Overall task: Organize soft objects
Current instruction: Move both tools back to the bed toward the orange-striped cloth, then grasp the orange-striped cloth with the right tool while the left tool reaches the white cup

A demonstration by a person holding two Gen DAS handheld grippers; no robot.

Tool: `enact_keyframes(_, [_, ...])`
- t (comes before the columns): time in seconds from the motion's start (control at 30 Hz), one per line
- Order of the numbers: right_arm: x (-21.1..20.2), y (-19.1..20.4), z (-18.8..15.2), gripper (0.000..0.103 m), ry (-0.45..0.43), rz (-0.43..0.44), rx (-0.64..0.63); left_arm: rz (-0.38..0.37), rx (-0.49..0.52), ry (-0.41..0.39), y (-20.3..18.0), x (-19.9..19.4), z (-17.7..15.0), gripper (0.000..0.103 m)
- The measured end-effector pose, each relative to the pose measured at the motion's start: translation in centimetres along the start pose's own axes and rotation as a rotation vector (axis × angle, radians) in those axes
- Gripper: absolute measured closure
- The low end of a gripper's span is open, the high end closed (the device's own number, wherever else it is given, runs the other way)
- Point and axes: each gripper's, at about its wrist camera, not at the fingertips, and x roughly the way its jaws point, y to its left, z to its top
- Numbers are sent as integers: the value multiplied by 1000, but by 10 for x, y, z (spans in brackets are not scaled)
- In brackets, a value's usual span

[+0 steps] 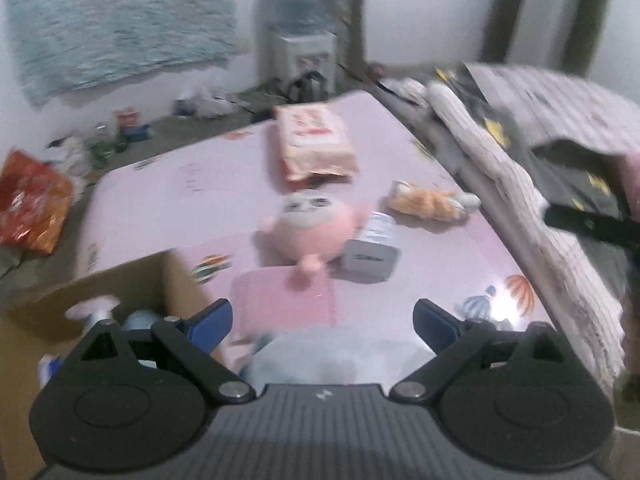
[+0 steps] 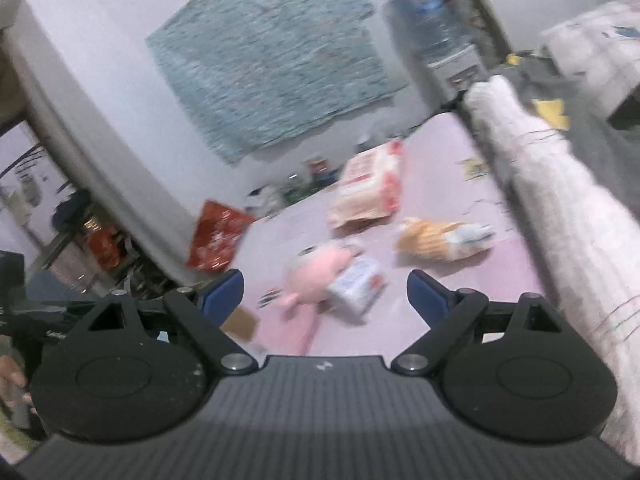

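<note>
Both views are blurred. A pink round plush toy (image 1: 308,228) (image 2: 316,276) lies in the middle of the pink table (image 1: 168,196) (image 2: 500,264). An orange plush cat (image 1: 432,202) (image 2: 440,238) lies to its right, near the bed's edge. My left gripper (image 1: 322,320) stands open above the table's near part, short of the pink plush, nothing between its fingers. My right gripper (image 2: 326,296) is also open and empty, pointing at the pink plush from a tilted angle.
A white carton (image 1: 372,248) (image 2: 358,286) leans against the pink plush. A pink tissue pack (image 1: 316,142) (image 2: 368,186) lies farther back. A cardboard box (image 1: 120,284) holding bottles stands at the near left. A striped blanket (image 1: 520,184) (image 2: 560,208) borders the right side.
</note>
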Motion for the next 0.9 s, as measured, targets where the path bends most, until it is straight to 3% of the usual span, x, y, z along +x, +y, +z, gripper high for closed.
enact_keyframes(0.1, [32, -10, 12, 14, 0, -46, -87, 6, 83, 36, -26, 31, 16, 7])
enact_keyframes(0.37, [163, -10, 34, 14, 197, -215, -485, 14, 160, 106, -61, 92, 38, 24])
enact_keyframes(0.43, [185, -15, 33, 14, 232, -234, -527, 25, 173, 118, -64, 101, 40, 27])
enact_keyframes(0.53, [209, -28, 26, 23, 328, -241, -507, 30, 180, 137, -63, 110, 42, 31])
enact_keyframes(0.6, [210, -30, 16, 39, 343, -284, -532, 31, 184, 142, -62, 113, 42, 32])
enact_keyframes(0.67, [203, -32, 10, 67, 356, -290, -502, 33, 191, 153, -61, 117, 43, 32])
enact_keyframes(0.9, [139, -49, -15, 70, 365, -194, -252, 10, 169, 221, -64, 141, 44, 30])
